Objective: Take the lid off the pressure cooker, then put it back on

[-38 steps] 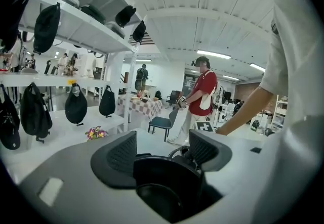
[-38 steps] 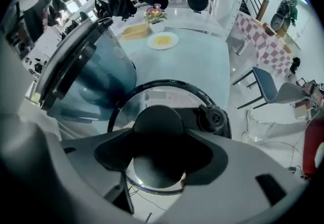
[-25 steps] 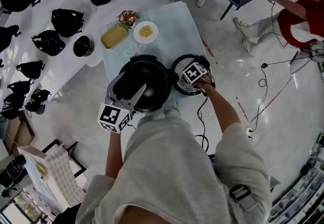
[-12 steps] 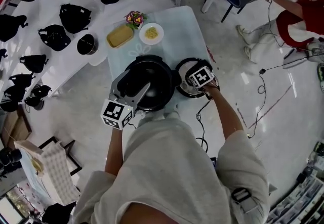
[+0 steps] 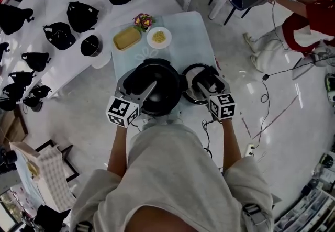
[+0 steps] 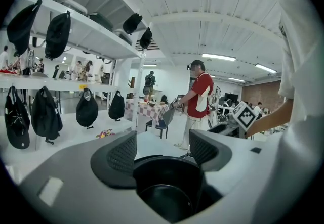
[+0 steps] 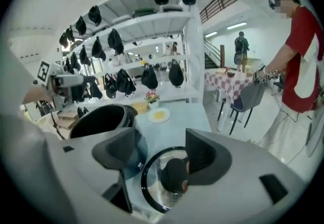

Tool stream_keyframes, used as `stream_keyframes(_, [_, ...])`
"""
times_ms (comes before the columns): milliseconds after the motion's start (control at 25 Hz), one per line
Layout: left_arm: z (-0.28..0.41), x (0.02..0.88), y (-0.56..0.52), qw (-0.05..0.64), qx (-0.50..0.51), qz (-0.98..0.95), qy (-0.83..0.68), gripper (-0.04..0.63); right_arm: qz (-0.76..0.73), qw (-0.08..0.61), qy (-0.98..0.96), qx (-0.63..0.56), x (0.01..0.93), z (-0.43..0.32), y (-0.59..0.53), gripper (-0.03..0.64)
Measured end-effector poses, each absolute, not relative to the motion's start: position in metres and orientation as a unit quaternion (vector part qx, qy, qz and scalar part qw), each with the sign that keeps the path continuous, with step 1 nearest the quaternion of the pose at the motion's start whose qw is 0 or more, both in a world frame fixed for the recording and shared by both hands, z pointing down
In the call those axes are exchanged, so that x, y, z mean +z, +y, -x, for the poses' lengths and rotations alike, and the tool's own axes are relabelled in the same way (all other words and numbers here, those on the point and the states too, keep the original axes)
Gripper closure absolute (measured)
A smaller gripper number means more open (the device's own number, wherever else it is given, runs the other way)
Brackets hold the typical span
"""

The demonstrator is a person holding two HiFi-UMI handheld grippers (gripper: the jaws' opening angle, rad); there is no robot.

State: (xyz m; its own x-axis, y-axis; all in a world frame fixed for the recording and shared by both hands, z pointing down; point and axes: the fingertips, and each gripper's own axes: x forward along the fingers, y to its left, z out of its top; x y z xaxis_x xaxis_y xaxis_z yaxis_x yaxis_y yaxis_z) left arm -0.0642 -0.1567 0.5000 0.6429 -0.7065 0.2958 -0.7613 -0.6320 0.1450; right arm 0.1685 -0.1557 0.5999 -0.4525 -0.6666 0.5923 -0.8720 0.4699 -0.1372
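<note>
Hovering above lid (image 5: 189,90) lying flat on bench (image 5: 188,32), just right of open pressure cooker (image 5: 162,89): right hand-held gripper (image 5: 205,80), jaws just opened wide, empty. Astride cooker's near rim: left hand-held gripper (image 5: 137,85), spread. Beyond: yellow dish (image 5: 127,40), plate (image 5: 159,37), flowers (image 5: 143,20).

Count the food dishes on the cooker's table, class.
2. A yellow rectangular dish lies beyond the cooker, to the left. A round white plate lies just right of that dish. None seems hidden.
</note>
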Motion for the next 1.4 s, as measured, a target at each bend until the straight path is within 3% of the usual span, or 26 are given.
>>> stream_keyframes(240, [0.069,0.498,-0.157,0.128,0.095,-0.896,-0.414,0.284,-0.497,0.138,-0.842,0.161,0.52,-0.153,-0.144,0.337])
stream_keyframes(520, [0.08,0.493,-0.155,0.122,0.087,-0.891,-0.428,0.285,-0.487,0.114,-0.857,0.125,0.491,-0.124,-0.149,0.432])
stream_keyframes(640, [0.088,0.487,-0.153,0.117,0.079,-0.889,-0.436,0.339,-0.483,0.106,-0.861,0.117,0.483,-0.11,-0.154,0.531])
stream_keyframes(760, [0.099,0.481,-0.151,0.111,0.066,-0.885,-0.448,0.437,-0.479,0.11,-0.865,0.102,0.48,-0.095,-0.159,0.609])
stream_keyframes(880, [0.107,0.479,-0.149,0.104,0.059,-0.882,-0.456,0.536,-0.462,0.116,-0.875,0.091,0.479,-0.08,-0.16,0.617])
stream_keyframes(1000, [0.112,0.478,-0.148,0.104,0.057,-0.88,-0.459,0.58,-0.448,0.116,-0.882,0.089,0.478,-0.07,-0.161,0.617])
stream_keyframes(1400, [0.114,0.479,-0.151,0.105,0.056,-0.882,-0.457,0.581,-0.451,0.129,-0.879,0.092,0.485,-0.069,-0.159,0.617])
